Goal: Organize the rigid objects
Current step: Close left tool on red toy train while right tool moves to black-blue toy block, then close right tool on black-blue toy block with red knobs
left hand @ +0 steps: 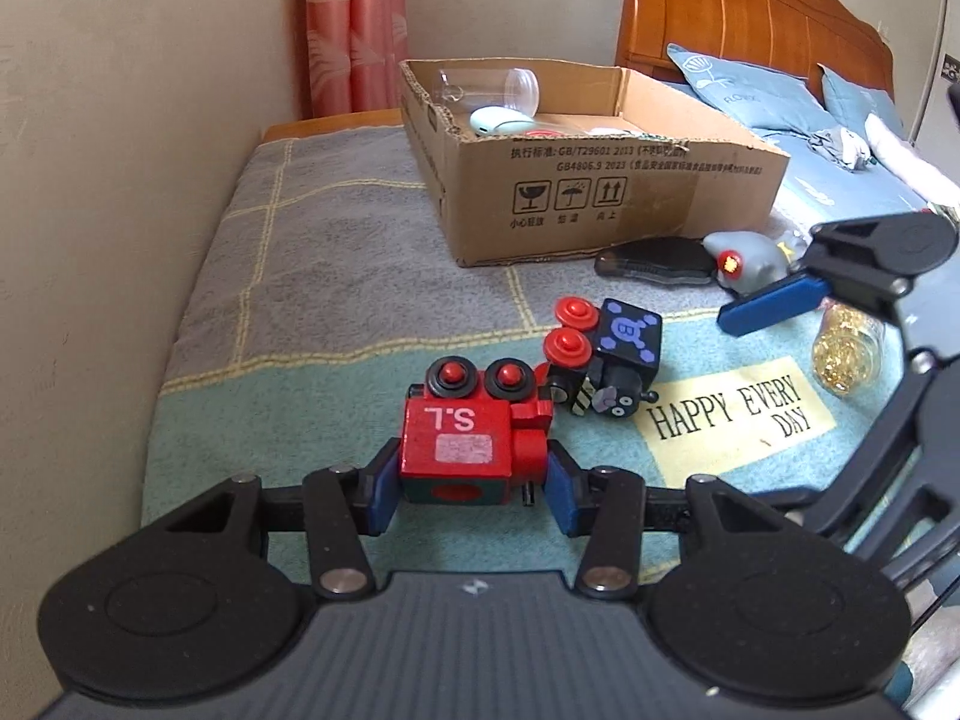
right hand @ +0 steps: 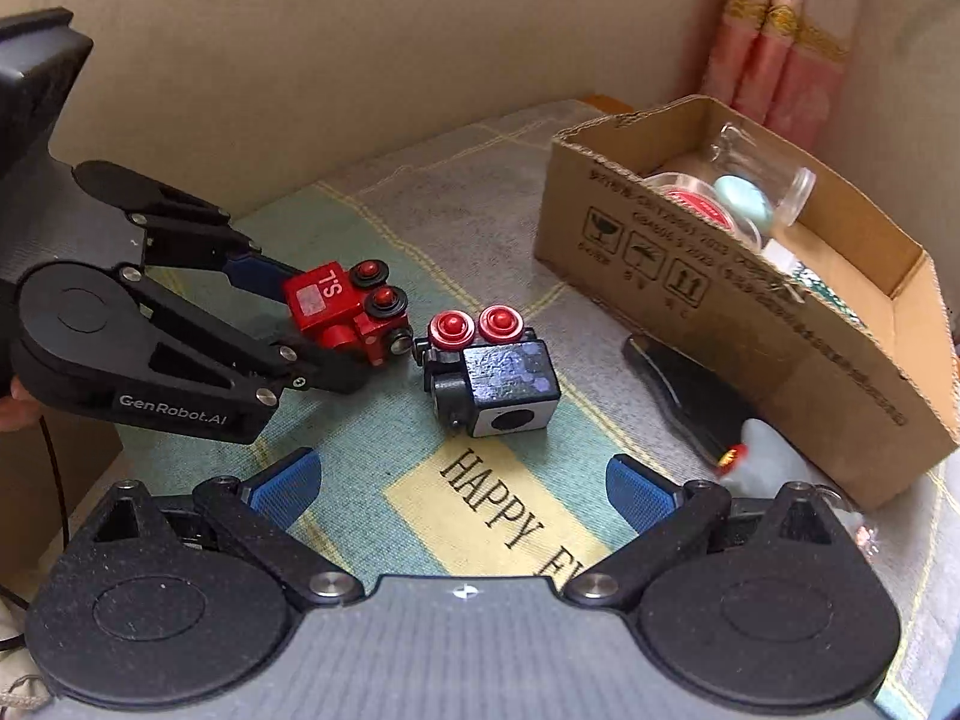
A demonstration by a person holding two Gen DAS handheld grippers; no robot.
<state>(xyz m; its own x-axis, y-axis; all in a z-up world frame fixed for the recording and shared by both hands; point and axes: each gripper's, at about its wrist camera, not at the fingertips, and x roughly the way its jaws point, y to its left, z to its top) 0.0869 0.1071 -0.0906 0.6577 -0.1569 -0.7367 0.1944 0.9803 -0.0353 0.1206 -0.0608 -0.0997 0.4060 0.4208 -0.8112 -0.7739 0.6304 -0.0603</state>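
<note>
My left gripper (left hand: 471, 483) was clenched on the red wooden toy train engine marked "S.L" (left hand: 462, 441), its blue pads pressed against both sides of the block, just in front of the open brown cardboard box (left hand: 600, 192) on the grey-and-teal checked blanket (left hand: 336, 276). My right gripper (right hand: 462, 483) was released, its blue fingers (right hand: 636, 489) spread wide with nothing between them, poised over the yellow "HAPPY EVERY DAY" patch (right hand: 510, 516) nearer me than the box. The black wooden toy train engine with red funnels (right hand: 492, 372) lay on its side on the blanket between my right gripper and the box, just beside the red engine. Against the box's front wall lay a flat black plastic case (left hand: 654, 261), with a grey toy shark (left hand: 750, 264) touching it. Inside the box sat a clear plastic cup (left hand: 516, 90), a pale green rounded object (left hand: 498, 120) and a red-lidded round container (right hand: 696, 201). A small jar of gold flakes (left hand: 846, 348) rested on the blanket beyond my right gripper, well apart from the box.
</note>
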